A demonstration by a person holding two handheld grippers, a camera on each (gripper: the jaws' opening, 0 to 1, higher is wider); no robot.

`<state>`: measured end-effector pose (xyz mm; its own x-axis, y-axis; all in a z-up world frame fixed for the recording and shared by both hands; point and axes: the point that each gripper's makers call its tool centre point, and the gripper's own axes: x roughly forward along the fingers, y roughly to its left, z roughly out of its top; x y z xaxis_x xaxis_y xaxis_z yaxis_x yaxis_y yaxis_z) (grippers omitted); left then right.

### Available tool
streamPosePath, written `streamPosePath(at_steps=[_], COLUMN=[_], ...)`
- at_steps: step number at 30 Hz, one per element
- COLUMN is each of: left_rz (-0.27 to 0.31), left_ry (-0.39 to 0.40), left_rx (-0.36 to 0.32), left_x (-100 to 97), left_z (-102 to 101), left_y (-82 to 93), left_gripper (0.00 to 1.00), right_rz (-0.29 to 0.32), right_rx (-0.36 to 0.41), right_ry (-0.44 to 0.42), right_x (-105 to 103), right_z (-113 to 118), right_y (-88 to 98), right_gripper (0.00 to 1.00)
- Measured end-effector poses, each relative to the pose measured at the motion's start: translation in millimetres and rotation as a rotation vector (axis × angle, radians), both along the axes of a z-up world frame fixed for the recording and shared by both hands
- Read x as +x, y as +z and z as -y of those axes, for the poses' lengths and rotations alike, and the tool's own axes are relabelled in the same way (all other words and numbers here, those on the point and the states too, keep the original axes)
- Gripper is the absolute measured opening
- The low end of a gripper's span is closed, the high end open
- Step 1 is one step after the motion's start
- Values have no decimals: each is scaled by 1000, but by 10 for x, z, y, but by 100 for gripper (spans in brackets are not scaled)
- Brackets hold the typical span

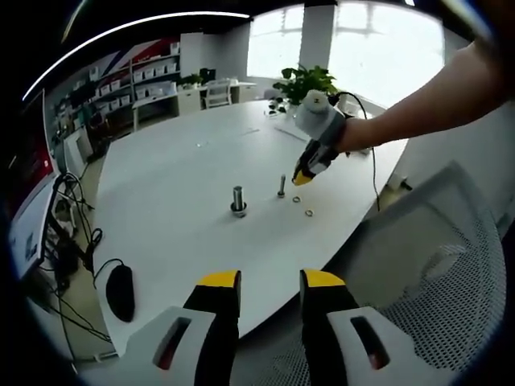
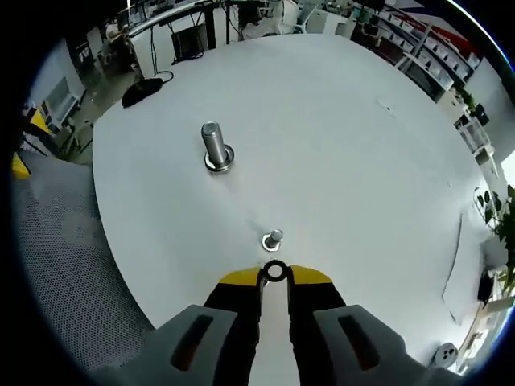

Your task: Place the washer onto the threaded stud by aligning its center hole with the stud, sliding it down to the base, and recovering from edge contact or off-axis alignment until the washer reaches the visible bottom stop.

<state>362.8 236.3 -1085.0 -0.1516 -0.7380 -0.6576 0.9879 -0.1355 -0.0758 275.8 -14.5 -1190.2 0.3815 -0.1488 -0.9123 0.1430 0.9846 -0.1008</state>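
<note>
In the left gripper view a bare forearm (image 1: 418, 104) reaches in from the right over the white bench (image 1: 185, 177), and the right gripper (image 1: 302, 176) it carries points steeply down at the bench top. In the right gripper view that gripper (image 2: 275, 275) has its yellow-tipped jaws nearly closed, pinching a small washer (image 2: 275, 271) by its rim, the hole facing the camera and the ring seemingly lying flat. Just beyond it the small threaded stud (image 2: 273, 238) stands upright on the bench, its long axis vertical, close to the washer but apart from it. A larger bolt (image 2: 215, 146) stands upright farther off. Two loose rings (image 1: 309, 214) lie on the bench near the stud. The left gripper (image 1: 270, 281) hangs back off the bench edge, jaws apart, holding nothing.
</note>
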Motion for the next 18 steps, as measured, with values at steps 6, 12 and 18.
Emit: streamPosePath(at_steps=[6,12,18], left_rz=[14,16,13], left_ry=[-7,-3,1], left_rx=[3,3,4], left_x=[3,15,16], left_z=[-8,-7,1], left_y=[-20,-24,-19], left_gripper=[27,27,27], right_rz=[21,43,38], right_rx=[-49,-70,-61], right_ry=[77,88,95], right_x=[116,181,260], right_z=[-72,33,63], right_y=[85,114,108], right_gripper=[14,14,14])
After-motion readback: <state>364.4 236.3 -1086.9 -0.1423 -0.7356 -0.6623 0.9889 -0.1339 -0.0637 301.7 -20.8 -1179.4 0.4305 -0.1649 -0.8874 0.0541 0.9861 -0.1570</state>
